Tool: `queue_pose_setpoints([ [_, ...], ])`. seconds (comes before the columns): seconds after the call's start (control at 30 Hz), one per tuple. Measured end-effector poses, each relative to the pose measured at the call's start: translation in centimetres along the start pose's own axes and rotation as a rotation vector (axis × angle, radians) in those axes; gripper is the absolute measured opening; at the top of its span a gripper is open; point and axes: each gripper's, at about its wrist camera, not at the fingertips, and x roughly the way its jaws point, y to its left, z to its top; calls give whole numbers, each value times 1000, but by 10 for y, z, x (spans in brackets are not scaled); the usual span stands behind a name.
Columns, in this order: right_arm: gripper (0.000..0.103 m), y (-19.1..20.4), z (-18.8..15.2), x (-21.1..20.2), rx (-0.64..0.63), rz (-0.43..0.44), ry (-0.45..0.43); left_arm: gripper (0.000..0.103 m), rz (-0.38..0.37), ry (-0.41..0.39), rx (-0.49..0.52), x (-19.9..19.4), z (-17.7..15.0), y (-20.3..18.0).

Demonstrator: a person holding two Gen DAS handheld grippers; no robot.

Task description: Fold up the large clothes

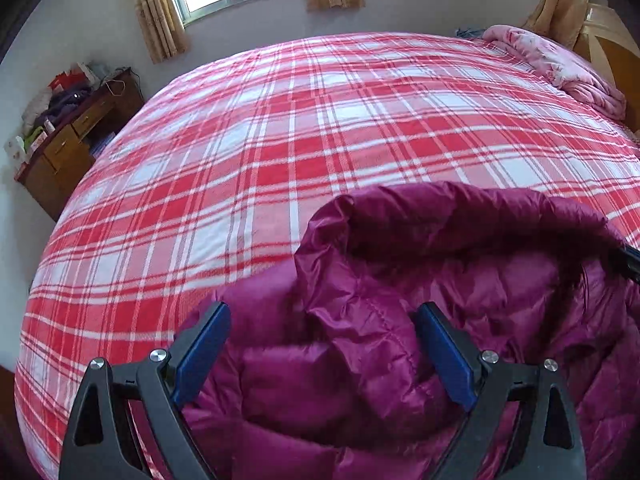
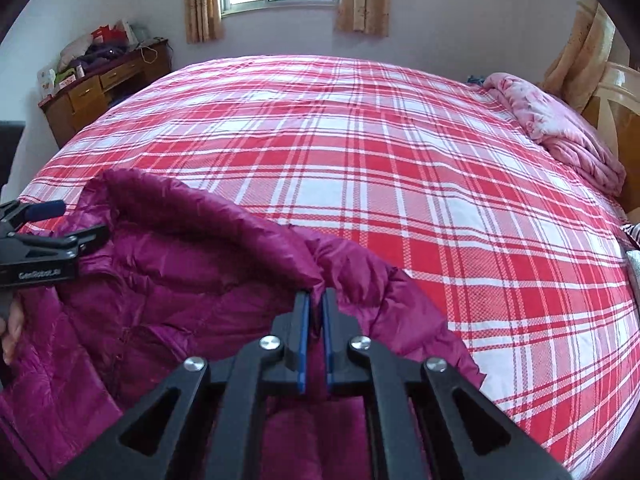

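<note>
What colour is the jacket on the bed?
The jacket is a deep magenta purple, plain and quilted; the right wrist view shows it best.

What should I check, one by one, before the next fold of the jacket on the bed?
1. Right gripper shut on the jacket edge: ok.
2. Left gripper holding the jacket: not ok, it is open, fabric only lies between its fingers.
3. Free room on the bed ahead of the jacket: ok.
4. Pink blanket out of the way, at the far right corner: ok.
5. Jacket lying flat: not ok, it is bunched and its edge is lifted.
6. Sleeves and zipper position: cannot tell.
</note>
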Motion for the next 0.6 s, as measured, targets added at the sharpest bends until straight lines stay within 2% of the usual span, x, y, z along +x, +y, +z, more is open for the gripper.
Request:
queue_pose_setpoints([
  [0.07, 8, -4, -5, 4, 24, 9, 6, 94, -37, 4, -7, -11, -11, 3],
  [0.1, 8, -5, -7, 6, 31, 9, 3, 94, -68, -29, -11, -23, -12, 3],
  [0.23, 8, -6, -12, 10, 46, 0, -10, 94, -130, -225, -83, -71, 9, 15],
  [0.3, 8, -9, -16, 13, 65, 13, -15, 94, -104, -292, -123, -79, 31, 23],
  [0.37, 7, -11, -19, 15, 76, 23, -24, 94, -80, -272, -124, -62, 53, 26],
  [0.43, 7, -13, -21, 16, 85, 33, -29, 94, -34, -211, -128, -30, 67, 30],
  [0.47, 7, -16, -22, 17, 95, 42, -29, 94, -34, -164, -129, -12, 69, 31],
  [0.53, 6, -21, -23, 19, 119, 60, -26, 94, -43, -97, -131, 8, 59, 30],
  [0.6, 6, -25, -23, 21, 141, 77, -27, 94, -72, -70, -102, 14, 42, 24],
])
